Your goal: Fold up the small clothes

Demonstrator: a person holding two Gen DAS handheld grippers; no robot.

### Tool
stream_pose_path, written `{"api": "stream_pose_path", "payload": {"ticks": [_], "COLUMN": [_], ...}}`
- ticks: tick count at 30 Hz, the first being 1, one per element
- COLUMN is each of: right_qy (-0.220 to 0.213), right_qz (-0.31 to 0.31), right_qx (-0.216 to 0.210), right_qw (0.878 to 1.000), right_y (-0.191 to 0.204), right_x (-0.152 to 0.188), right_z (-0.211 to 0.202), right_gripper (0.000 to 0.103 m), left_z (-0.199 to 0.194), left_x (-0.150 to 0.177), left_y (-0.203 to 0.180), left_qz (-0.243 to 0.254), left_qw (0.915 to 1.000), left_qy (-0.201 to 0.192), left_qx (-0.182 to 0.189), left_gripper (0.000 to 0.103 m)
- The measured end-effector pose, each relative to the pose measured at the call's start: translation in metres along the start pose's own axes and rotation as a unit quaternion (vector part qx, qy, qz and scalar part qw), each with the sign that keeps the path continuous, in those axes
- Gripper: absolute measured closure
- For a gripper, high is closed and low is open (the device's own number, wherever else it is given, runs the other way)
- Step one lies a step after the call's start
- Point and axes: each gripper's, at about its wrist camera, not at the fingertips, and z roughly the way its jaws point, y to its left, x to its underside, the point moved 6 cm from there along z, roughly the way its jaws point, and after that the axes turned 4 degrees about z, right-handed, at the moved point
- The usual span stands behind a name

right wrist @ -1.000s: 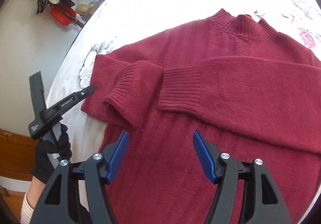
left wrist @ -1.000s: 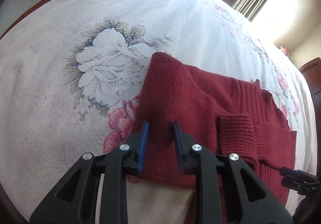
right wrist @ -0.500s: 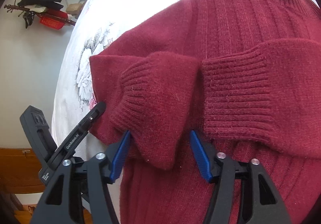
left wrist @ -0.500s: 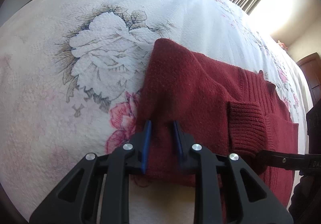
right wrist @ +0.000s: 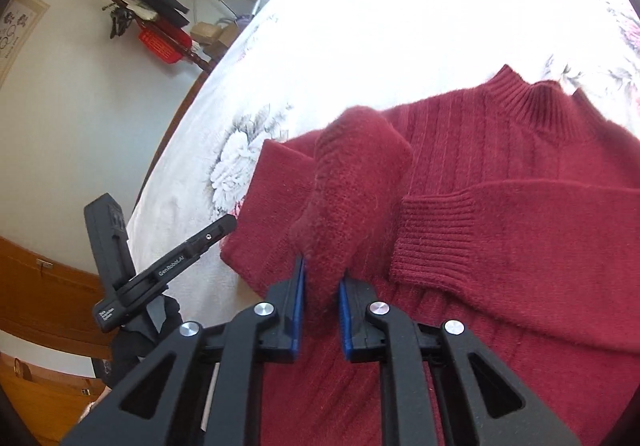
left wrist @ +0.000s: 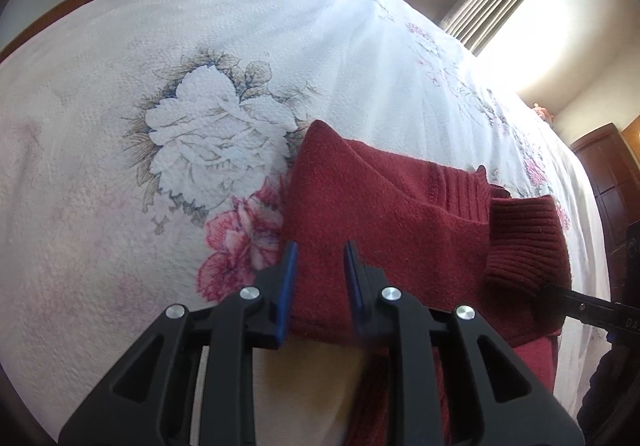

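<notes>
A dark red sweater [right wrist: 500, 174] lies spread on a bed, its ribbed collar [right wrist: 532, 102] pointing away and both sleeves folded across the chest. The right claw [right wrist: 321, 278] is pinched narrow on the cuff [right wrist: 344, 214] of the sweater's left-hand sleeve, and the cuff stands up off the body of the garment as a raised hump just ahead of the blue pads. The other sleeve's ribbed cuff [right wrist: 432, 238] lies flat just beside it. The left claw [left wrist: 320, 266] is closed down on the folded edge of the sweater [left wrist: 360, 214] at its outer side, fabric filling the narrow gap between its pads. The bedspread [left wrist: 168, 126], white with a large printed flower, lies under everything.
</notes>
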Motion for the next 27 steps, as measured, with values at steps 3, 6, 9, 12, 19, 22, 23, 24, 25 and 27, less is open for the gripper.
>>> {"api": "stream_pose_path", "payload": {"ticks": [3,6,9,12,19,22,23,24,25,27], "right_qy": [-0.028,-0.043,-0.041,-0.028,-0.009,0.005,0.008,0.008,0.006,-0.002], "right_qz": [0.0,0.009,0.036,0.061,0.089,0.095,0.098,0.099,0.098,0.082], "right_qx": [0.012,0.028,0.052,0.068,0.094,0.109,0.109,0.11,0.113,0.137], "right_qw": [1.0,0.999,0.997,0.995,0.992,0.989,0.989,0.989,0.989,0.987], "right_y": [-0.015,-0.044,-0.077,-0.108,-0.15,-0.162,-0.165,-0.167,-0.167,-0.162], "right_x": [-0.004,-0.002,0.001,0.008,0.021,0.028,0.03,0.032,0.033,0.033], "right_z": [-0.029,-0.05,-0.05,-0.039,-0.014,-0.003,-0.001,-0.001,-0.003,-0.014], "right_gripper": [0.089,0.089,0.089,0.089,0.089,0.086,0.085,0.083,0.078,0.066], "left_z": [0.002,0.006,0.019,0.036,0.068,0.073,0.074,0.074,0.073,0.069], "left_x": [0.0,0.003,0.01,0.019,0.033,0.035,0.035,0.034,0.033,0.031], "left_y": [-0.03,-0.056,-0.074,-0.079,-0.069,-0.067,-0.068,-0.067,-0.067,-0.069], "left_qz": [0.03,0.056,0.07,0.069,0.065,0.07,0.071,0.071,0.071,0.074], "left_qw": [0.9995,0.9984,0.9975,0.9973,0.9959,0.9952,0.9952,0.9952,0.9951,0.9949], "left_qy": [-0.004,-0.004,0.007,0.026,0.058,0.06,0.06,0.061,0.062,0.062], "left_qx": [0.006,0.012,0.009,0.002,-0.024,-0.03,-0.031,-0.031,-0.03,-0.029], "left_gripper": [0.081,0.081,0.081,0.081,0.082,0.082,0.082,0.082,0.082,0.082]}}
